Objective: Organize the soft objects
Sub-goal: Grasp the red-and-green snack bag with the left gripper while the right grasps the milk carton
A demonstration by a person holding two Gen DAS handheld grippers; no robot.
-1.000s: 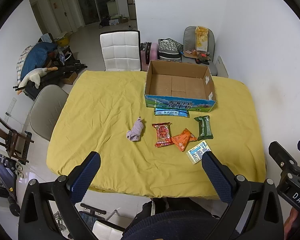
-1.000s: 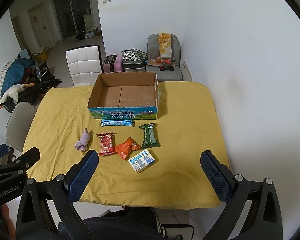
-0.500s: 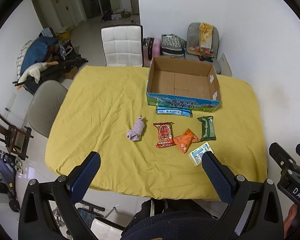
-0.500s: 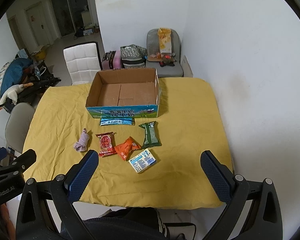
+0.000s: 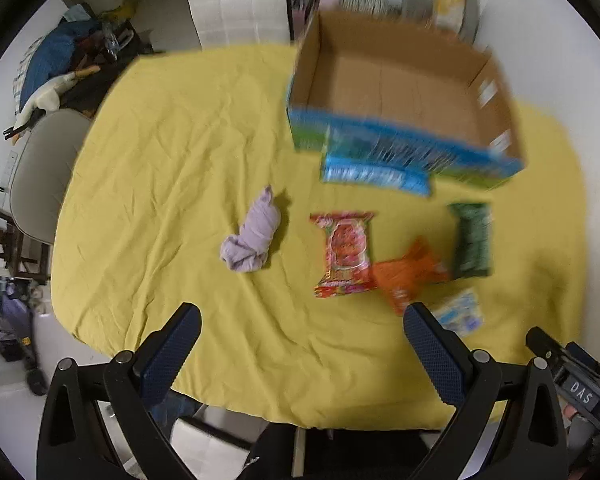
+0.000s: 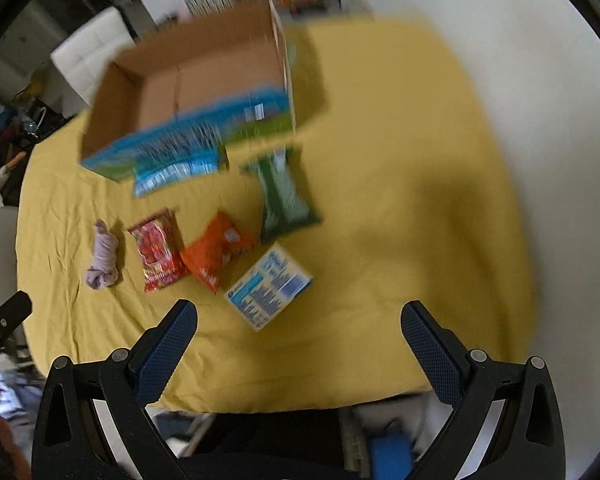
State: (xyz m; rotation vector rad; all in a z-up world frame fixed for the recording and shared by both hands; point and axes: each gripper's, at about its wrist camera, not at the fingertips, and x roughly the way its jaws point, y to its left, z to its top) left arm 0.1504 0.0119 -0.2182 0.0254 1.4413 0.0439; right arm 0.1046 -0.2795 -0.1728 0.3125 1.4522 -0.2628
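Note:
A lilac rolled cloth [image 5: 251, 243] [image 6: 103, 257] lies on the yellow table. Right of it lie a red snack packet [image 5: 345, 253] [image 6: 157, 249], an orange packet [image 5: 408, 275] [image 6: 216, 249], a green packet [image 5: 471, 239] [image 6: 285, 196] and a white-blue carton [image 5: 462, 316] [image 6: 269, 291]. A blue packet [image 5: 374, 175] [image 6: 176, 172] lies against the open empty cardboard box [image 5: 400, 92] [image 6: 196, 96]. My left gripper [image 5: 300, 352] is open and empty above the near table edge. My right gripper [image 6: 298, 350] is open and empty, just short of the carton.
The yellow cloth-covered table [image 5: 188, 128] [image 6: 412, 184] stands against a white wall on the right. A white chair [image 5: 238, 0] stands behind it and a grey chair [image 5: 40, 184] at its left. Clutter lies on the floor at far left.
Both grippers have moved forward and down toward the table, so the objects look larger. Both views are blurred by the motion. Nothing on the table has moved.

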